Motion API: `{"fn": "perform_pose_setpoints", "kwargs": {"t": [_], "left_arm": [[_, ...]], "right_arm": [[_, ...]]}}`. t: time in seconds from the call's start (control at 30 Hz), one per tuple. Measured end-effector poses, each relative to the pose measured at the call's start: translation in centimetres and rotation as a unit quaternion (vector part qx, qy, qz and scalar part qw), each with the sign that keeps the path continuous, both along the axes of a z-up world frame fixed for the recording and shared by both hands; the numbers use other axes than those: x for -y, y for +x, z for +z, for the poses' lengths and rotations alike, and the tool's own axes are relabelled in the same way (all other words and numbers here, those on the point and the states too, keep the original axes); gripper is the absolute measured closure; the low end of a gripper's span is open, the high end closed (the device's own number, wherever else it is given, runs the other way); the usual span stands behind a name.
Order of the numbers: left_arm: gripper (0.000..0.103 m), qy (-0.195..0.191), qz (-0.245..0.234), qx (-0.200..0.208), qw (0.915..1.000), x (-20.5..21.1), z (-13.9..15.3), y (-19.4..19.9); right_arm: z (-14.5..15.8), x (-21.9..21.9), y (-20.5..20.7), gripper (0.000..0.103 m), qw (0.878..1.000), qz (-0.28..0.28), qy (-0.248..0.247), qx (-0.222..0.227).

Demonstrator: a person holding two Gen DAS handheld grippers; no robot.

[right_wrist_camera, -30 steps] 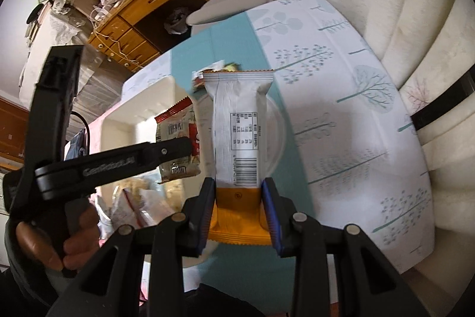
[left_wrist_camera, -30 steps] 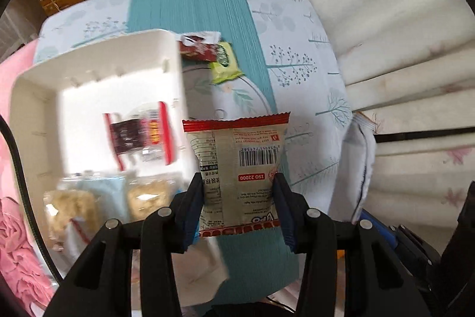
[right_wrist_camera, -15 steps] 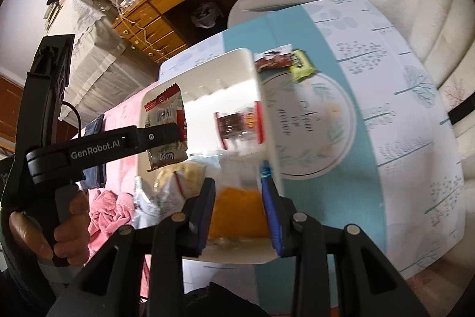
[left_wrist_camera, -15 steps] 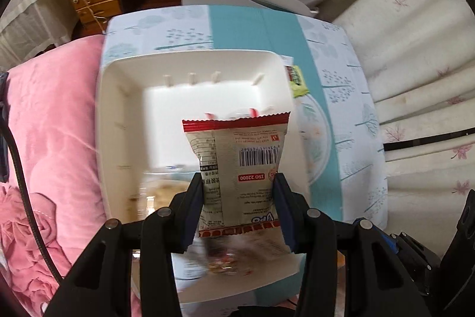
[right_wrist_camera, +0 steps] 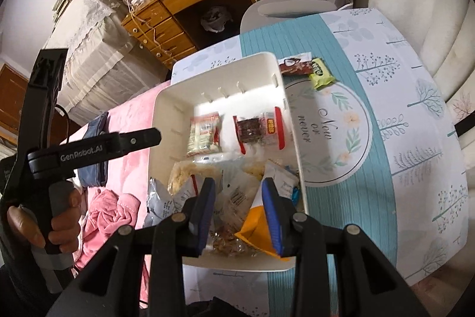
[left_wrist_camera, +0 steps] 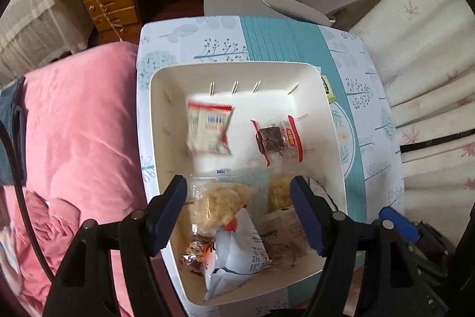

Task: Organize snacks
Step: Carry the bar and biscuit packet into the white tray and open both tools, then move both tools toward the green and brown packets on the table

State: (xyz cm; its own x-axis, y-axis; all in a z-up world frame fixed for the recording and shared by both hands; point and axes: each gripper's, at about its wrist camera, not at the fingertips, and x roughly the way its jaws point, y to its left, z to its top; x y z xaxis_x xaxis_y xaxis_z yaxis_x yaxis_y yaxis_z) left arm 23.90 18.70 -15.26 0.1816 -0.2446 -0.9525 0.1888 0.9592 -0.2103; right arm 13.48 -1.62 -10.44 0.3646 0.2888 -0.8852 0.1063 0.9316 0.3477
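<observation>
My left gripper (left_wrist_camera: 239, 210) hangs over the near end of the white bin (left_wrist_camera: 154, 121), its jaws opening with nothing between the blue pads. Under them in the bin lie two clear bags of pale puffed snacks (left_wrist_camera: 222, 204) and a white printed packet (left_wrist_camera: 237, 257). Past my fingertips, the cream packet with the red top edge and barcode (left_wrist_camera: 207, 129) is in the bin's far half, well clear of the pads and blurred. Beside it lies a clear packet with red ends and a dark filling (left_wrist_camera: 277, 140).

My right gripper (right_wrist_camera: 237, 213) is clamped narrowly over the bin's near corner. The orange end of the white-and-orange packet (right_wrist_camera: 255, 228) lies against the right-hand pad; I cannot tell whether both pads press it. Farther off, outside the bin on the tree-patterned tablecloth (right_wrist_camera: 400, 115), lie a dark red packet (right_wrist_camera: 297, 66) and a green one (right_wrist_camera: 320, 76).
</observation>
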Motion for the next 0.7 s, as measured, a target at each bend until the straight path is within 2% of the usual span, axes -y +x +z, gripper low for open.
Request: {"fn": "perform_pose_setpoints", "kwargs": {"t": [0.23,0.4,0.7], "left_arm": [[0.032,0.007,-0.048,0.023,0.9986,2.5,1.3,1.1],[0.031,0.007,-0.091,0.036,0.9952,5.3,2.2,2.6],[0.032,0.046,-0.176,0.041,0.9825,12.3,2.5,7.7]], "right_arm": [[-0.2,2.6,-0.1,0.069,0.999,-0.025,-0.009,0.017],[-1.4,5.3,0.3,0.061,0.999,-0.045,-0.008,0.026],[-4.7,9.8,3.8,0.061,0.995,-0.057,-0.030,0.071]]}}
